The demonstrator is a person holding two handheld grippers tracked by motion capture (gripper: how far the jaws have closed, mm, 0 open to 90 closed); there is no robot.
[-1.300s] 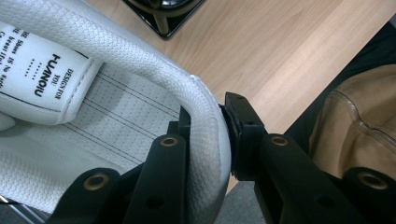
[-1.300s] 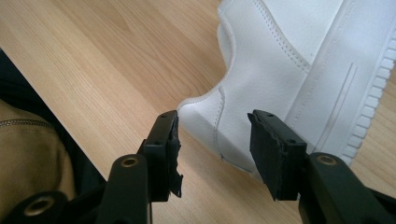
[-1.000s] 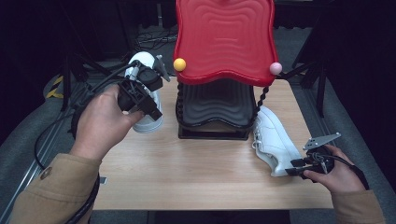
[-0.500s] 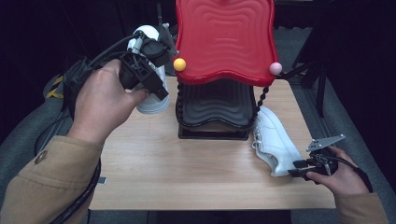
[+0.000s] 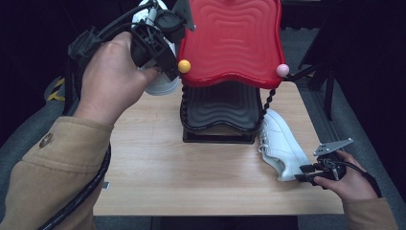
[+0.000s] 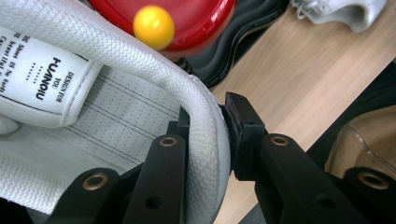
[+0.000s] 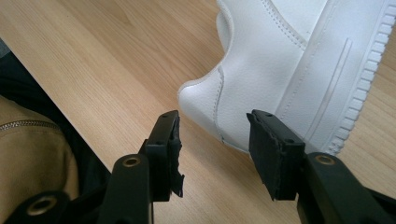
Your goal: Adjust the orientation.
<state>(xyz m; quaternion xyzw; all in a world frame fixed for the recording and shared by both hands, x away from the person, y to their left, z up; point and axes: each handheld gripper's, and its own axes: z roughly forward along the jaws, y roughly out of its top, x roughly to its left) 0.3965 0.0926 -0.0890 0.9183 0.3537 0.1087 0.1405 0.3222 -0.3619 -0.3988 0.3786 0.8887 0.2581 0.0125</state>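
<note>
Sneaker (image 6: 93, 107) collar clamped between the left gripper (image 6: 205, 135)'s jaws, now lifted higher and farther back beside the red tray (image 5: 230, 40) than a second ago; right gripper (image 7: 212, 144), jaws apart, stays at the second sneaker (image 7: 299, 60)'s heel on the table (image 5: 158, 167).

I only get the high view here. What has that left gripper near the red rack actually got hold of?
Observer: The left gripper is pinching the padded collar of a white shoe: one of its fingers sits inside the shoe, the other outside.
Operator: Is there anything written in the shoe?
Observer: Yes, a tongue label reads "HUANQIU".
Operator: And the right gripper, has it grabbed the other shoe?
Observer: No. The right gripper is open, its fingers spread just short of the heel of the second white shoe, which lies on the table.
</note>
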